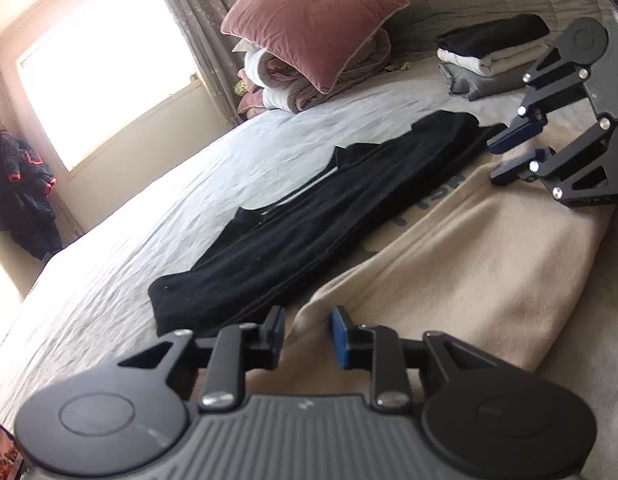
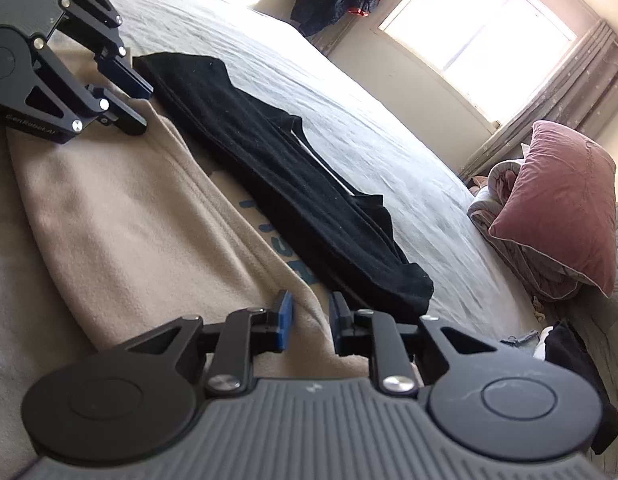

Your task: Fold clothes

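Note:
A beige garment [image 1: 469,248] [image 2: 129,220] with blue lettering lies folded over on the bed. Along its far edge lies a black garment [image 1: 289,232] [image 2: 289,172], folded into a long strip. My left gripper [image 1: 308,332] [image 2: 145,109] stands open low over one end of the beige garment. Beige cloth shows in the gap, and the pads do not press on it. At the other end, my right gripper [image 2: 311,312] [image 1: 505,156] is open by a narrower gap just above the beige cloth. The two grippers point toward each other.
A stack of folded clothes [image 1: 493,56], black, cream and grey, sits near the head of the bed. A pink pillow [image 1: 313,28] [image 2: 557,200] rests on rolled bedding. The pale sheet [image 1: 149,208] [image 2: 389,140] stretches beyond the black garment. A dark jacket [image 1: 21,192] hangs by the window.

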`<state>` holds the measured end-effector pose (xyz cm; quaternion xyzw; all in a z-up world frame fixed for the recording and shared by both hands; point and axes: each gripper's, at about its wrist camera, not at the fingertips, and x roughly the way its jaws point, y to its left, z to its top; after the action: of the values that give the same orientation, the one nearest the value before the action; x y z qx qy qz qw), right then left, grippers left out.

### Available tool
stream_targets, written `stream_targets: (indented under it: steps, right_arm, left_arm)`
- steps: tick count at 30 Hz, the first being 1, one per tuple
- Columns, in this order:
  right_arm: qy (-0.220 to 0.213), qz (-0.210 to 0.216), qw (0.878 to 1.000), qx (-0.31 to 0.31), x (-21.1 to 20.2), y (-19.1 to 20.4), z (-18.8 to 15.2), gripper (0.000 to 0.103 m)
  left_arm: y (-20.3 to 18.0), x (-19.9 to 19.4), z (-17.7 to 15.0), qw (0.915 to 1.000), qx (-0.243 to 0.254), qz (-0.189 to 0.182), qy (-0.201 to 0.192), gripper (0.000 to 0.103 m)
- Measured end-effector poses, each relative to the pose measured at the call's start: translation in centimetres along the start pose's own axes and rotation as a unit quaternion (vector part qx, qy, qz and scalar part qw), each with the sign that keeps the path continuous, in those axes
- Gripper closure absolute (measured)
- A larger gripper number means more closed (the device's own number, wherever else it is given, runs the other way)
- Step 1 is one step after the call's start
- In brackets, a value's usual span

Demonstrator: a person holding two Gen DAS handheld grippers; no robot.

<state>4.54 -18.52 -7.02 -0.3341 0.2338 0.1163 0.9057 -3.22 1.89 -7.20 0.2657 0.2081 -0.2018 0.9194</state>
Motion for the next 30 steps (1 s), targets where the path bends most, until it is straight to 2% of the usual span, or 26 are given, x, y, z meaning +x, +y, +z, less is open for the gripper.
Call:
stream_targets:
  steps: [2, 5, 9, 11, 13, 15, 16, 17, 18, 19, 22, 24, 26, 28, 30]
  right_arm:
    - [-0.002, -0.007, 1.0, 0.021, -0.4, -1.3, -0.1, 0.075]
    - [0.014, -0.011, 0.998, 0.067, -0.4, -3.5, -0.7, 0.071]
    - [0.041, 0.01, 0.984, 0.17, -0.3, -6.6, -1.9, 0.066]
    - [0.053, 0.036, 0.969, 0.238, -0.2, -8.0, -2.8, 0.066]
    - [0.06, 0.064, 0.948, 0.307, 0.0, -9.4, -3.7, 0.066]
    - [0.062, 0.084, 0.927, 0.361, 0.2, -10.1, -4.3, 0.066]
    - [0.063, 0.092, 0.916, 0.385, 0.3, -10.4, -4.6, 0.067]
    - [0.063, 0.099, 0.908, 0.402, 0.3, -10.5, -4.8, 0.08]
    - [0.062, 0.102, 0.904, 0.411, 0.4, -10.6, -4.8, 0.088]
    - [0.061, 0.101, 0.901, 0.417, 0.4, -10.6, -4.9, 0.091]
    - [0.061, 0.044, 0.915, 0.396, 0.2, -10.2, -4.6, 0.102]
    - [0.075, 0.02, 0.922, 0.379, 0.9, -9.8, -4.9, 0.102]
    - [0.078, 0.026, 0.918, 0.389, 0.9, -10.1, -5.2, 0.099]
    - [0.077, 0.035, 0.913, 0.4, 0.5, -10.6, -5.4, 0.087]
    - [0.07, 0.053, 0.912, 0.401, -0.6, -11.0, -5.3, 0.075]
  left_arm:
    - [1.4, -0.6, 0.0, 0.9996, -0.027, 0.011, 0.003, 0.059]
    - [4.4, -0.8, -1.0, 0.995, -0.089, 0.033, 0.03, 0.058]
    - [8.4, -0.7, -3.0, 0.9765, -0.205, 0.021, 0.062, 0.057]
    - [9.6, -0.3, -3.7, 0.9653, -0.252, -0.004, 0.067, 0.059]
    - [10.1, 0.0, -4.1, 0.9559, -0.284, -0.029, 0.068, 0.068]
    - [10.3, 0.5, -4.2, 0.9473, -0.308, -0.05, 0.07, 0.087]
    - [10.2, 0.6, -4.2, 0.9451, -0.315, -0.053, 0.07, 0.092]
    - [10.1, 0.5, -4.1, 0.9445, -0.318, -0.048, 0.067, 0.096]
    - [9.9, 0.4, -4.0, 0.9455, -0.318, -0.038, 0.062, 0.097]
    - [9.5, 0.0, -3.8, 0.9483, -0.312, -0.02, 0.053, 0.097]
    - [8.5, -0.4, -3.6, 0.9591, -0.278, 0.012, 0.049, 0.097]
    - [7.8, 0.5, -4.0, 0.9648, -0.252, 0.021, 0.07, 0.097]
    - [7.5, 0.6, -4.0, 0.9678, -0.24, 0.026, 0.071, 0.096]
    - [7.8, 0.1, -3.6, 0.9669, -0.244, 0.029, 0.069, 0.091]
    - [8.7, -0.9, -3.4, 0.9634, -0.257, 0.031, 0.069, 0.065]
